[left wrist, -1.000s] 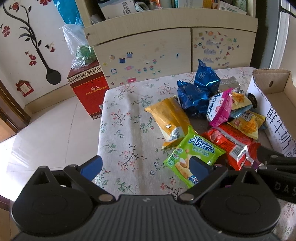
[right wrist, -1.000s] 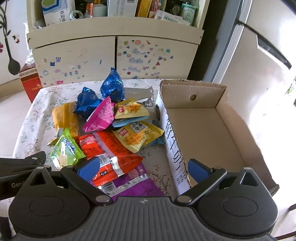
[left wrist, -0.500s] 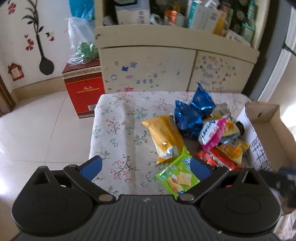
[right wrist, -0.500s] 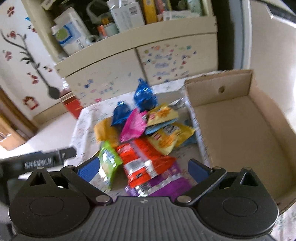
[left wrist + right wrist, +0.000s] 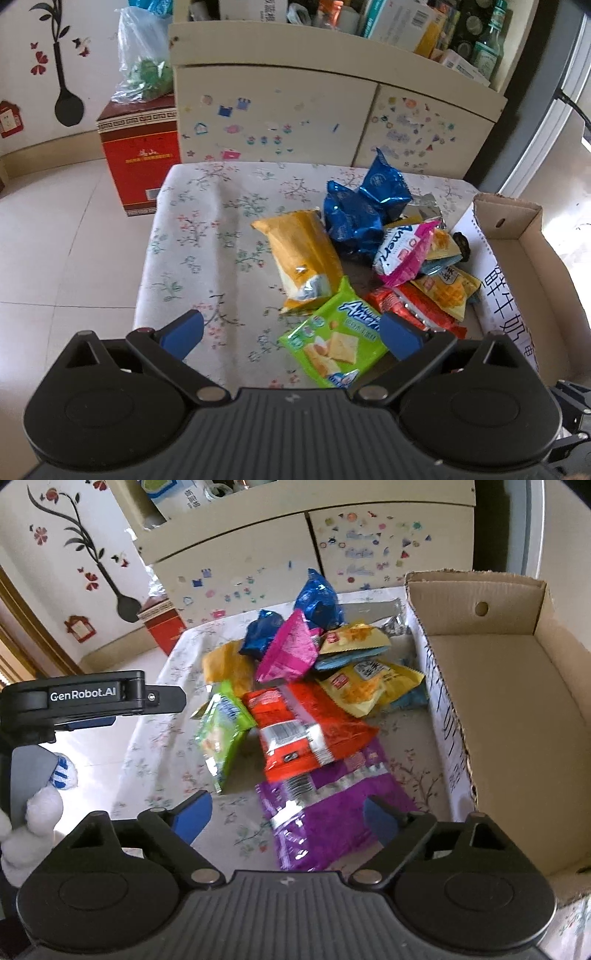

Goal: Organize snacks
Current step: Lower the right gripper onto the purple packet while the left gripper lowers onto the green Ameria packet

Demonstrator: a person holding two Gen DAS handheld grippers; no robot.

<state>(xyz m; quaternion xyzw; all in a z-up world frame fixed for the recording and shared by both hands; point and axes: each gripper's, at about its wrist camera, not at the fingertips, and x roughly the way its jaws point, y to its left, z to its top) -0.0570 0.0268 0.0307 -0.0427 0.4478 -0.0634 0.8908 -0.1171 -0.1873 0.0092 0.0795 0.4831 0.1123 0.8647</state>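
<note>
Several snack packets lie heaped left of the cardboard box (image 5: 491, 701) on the desk (image 5: 192, 236), a green "Ameria" pack (image 5: 334, 339) nearest. Left gripper (image 5: 291, 332) (labelled "GenRobot.AI") has its jaws apart; right gripper (image 5: 286, 818) jaws are closing over a purple packet (image 5: 325, 805), not pressing it.

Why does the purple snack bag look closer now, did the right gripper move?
Yes. The right gripper dipped toward the purple bag, which now lies between its closing jaws; earlier it aimed nearer the cardboard box.
</note>
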